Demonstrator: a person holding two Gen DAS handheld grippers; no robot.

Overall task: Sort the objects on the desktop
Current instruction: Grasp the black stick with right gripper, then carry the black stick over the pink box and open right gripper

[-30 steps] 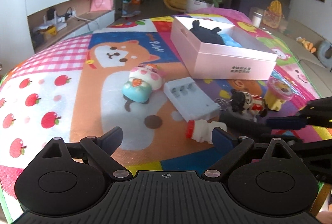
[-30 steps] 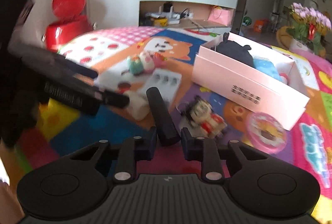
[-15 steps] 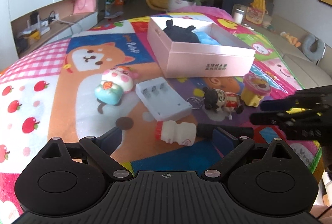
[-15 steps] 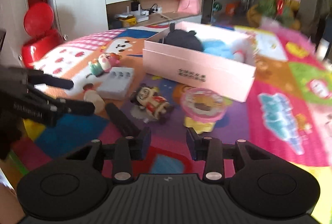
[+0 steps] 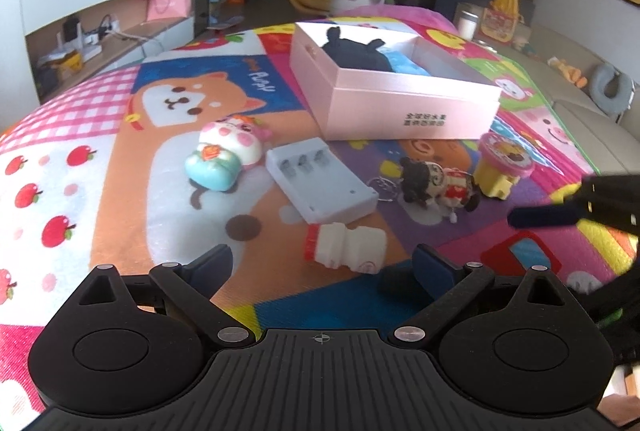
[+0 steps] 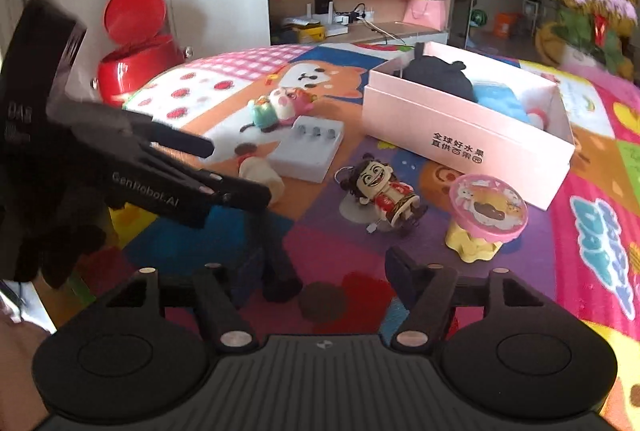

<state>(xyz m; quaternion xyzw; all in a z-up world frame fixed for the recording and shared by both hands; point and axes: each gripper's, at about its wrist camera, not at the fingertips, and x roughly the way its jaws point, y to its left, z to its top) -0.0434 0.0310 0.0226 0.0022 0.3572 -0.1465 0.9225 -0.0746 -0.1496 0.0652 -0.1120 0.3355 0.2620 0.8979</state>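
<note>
On the cartoon mat lie a white bottle with a red cap point(image 5: 346, 246), a grey battery charger point(image 5: 320, 177), a pastel plush toy point(image 5: 228, 155), a cartoon figurine point(image 5: 436, 183) and a pink-lidded yellow cup point(image 5: 505, 165). A pink box point(image 5: 400, 103) holds dark and blue items. A black cylinder point(image 6: 278, 263) lies on the mat by my right gripper's left finger. My left gripper point(image 5: 322, 261) is open just before the bottle. My right gripper point(image 6: 324, 271) is open and empty; it shows in the left wrist view point(image 5: 560, 215).
The figurine point(image 6: 384, 193), cup point(image 6: 486, 217), charger point(image 6: 310, 149) and box point(image 6: 468, 135) lie ahead in the right wrist view, with the left gripper point(image 6: 224, 171) at left. A red bin point(image 6: 136, 47) and shelves stand beyond the mat.
My right gripper has opened and let go of the black cylinder, which now lies on the mat. Both grippers have shifted a little over the mat.
</note>
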